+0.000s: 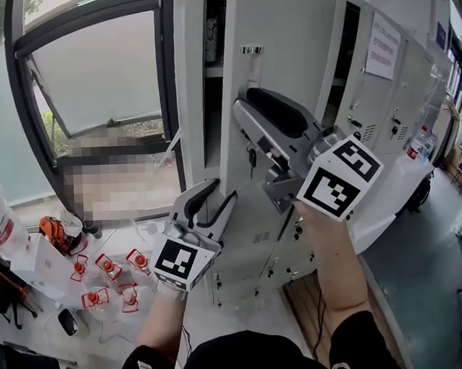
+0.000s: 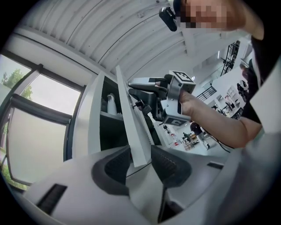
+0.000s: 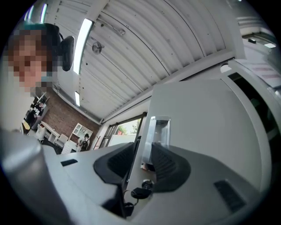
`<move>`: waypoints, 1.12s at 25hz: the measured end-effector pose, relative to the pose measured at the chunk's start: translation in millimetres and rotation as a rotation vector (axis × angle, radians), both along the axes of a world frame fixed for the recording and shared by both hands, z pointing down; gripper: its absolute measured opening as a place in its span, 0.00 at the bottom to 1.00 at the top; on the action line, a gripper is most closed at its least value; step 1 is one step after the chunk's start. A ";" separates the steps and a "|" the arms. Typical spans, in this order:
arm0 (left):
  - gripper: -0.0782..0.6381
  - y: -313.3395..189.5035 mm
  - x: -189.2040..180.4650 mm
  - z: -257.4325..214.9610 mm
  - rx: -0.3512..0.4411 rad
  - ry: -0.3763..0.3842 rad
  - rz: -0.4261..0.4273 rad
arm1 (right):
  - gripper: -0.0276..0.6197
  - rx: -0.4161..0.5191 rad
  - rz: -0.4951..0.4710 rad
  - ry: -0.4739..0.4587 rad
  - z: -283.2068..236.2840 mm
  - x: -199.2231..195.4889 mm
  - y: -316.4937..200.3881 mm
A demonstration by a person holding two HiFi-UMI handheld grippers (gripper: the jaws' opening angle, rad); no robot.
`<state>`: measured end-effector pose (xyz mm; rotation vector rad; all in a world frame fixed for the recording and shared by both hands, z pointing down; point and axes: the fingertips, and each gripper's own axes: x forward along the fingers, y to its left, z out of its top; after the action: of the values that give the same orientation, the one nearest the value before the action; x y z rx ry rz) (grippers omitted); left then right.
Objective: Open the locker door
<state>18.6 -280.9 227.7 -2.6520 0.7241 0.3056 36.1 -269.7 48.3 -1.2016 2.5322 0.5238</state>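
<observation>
The white locker door (image 1: 286,42) stands ajar, with dark shelves showing behind it. My right gripper (image 1: 247,111) holds the door's free edge just above the key (image 1: 251,158). In the right gripper view, the right gripper (image 3: 142,154) has both dark pads against that edge, below the recessed metal handle (image 3: 159,129) and above the key (image 3: 141,192). My left gripper (image 1: 224,191) is lower on the same edge. The left gripper view shows the left gripper (image 2: 139,156) with the door (image 2: 131,118) and its lower corner pinched between the pads.
More grey lockers (image 1: 379,99) run off to the right, one with a paper notice (image 1: 383,46). A large window (image 1: 98,71) fills the left. Several red-capped bottles (image 1: 106,279) sit on the floor at lower left. A bottle (image 2: 112,104) stands on the open locker's shelf.
</observation>
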 end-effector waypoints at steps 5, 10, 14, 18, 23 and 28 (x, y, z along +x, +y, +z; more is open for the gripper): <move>0.31 23.0 6.7 -1.1 0.008 0.003 0.067 | 0.25 0.025 0.093 0.018 16.2 13.4 20.1; 0.31 56.1 19.0 -9.2 0.061 0.003 0.159 | 0.25 0.060 0.173 0.001 20.4 30.6 55.0; 0.31 81.1 34.6 -17.2 0.110 0.007 0.234 | 0.25 0.072 0.254 -0.028 22.9 56.4 80.9; 0.31 101.5 57.4 -20.9 0.131 0.017 0.324 | 0.24 0.064 0.354 -0.057 30.9 92.3 100.9; 0.31 128.0 93.0 -17.5 0.140 -0.007 0.441 | 0.23 0.055 0.456 -0.088 39.8 131.3 127.0; 0.31 151.5 130.4 -9.3 0.141 -0.033 0.551 | 0.23 0.042 0.581 -0.097 51.2 166.4 154.1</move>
<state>149.1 -129.4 218.4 -2.6628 -0.0542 0.4359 202.4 -115.6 99.5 -1.8990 2.0573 0.6183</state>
